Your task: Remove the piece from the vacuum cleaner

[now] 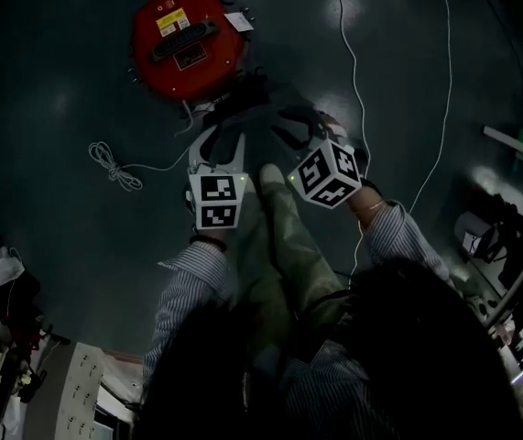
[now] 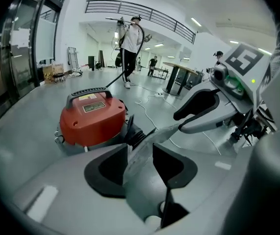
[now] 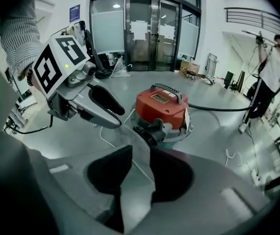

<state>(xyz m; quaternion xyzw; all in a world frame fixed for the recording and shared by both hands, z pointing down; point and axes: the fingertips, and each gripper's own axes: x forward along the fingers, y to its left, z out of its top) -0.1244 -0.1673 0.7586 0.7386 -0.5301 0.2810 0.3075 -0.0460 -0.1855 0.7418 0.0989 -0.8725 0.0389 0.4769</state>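
The red vacuum cleaner [image 1: 188, 39] [image 2: 93, 116] [image 3: 162, 106] stands on the dark floor. A grey tapered piece [image 2: 166, 130] [image 3: 129, 133] runs from its black ribbed hose port [image 2: 136, 136] [image 3: 147, 133] back towards me. My left gripper [image 2: 140, 152] [image 1: 217, 147] is open, with the piece lying between its black pads. My right gripper [image 3: 140, 154] [image 1: 296, 128] straddles the same piece from the other side, and it is open too. Each gripper shows in the other's view, close beside the piece. In the dim head view the piece itself is hard to make out.
A coiled white cord [image 1: 114, 165] lies left of the grippers and a long white cable [image 1: 357, 81] runs to their right. A black hose [image 3: 218, 108] trails from the vacuum. A person [image 2: 129, 38] stands far off, near tables [image 2: 179, 75]. Clutter lines the right edge [image 1: 499, 236].
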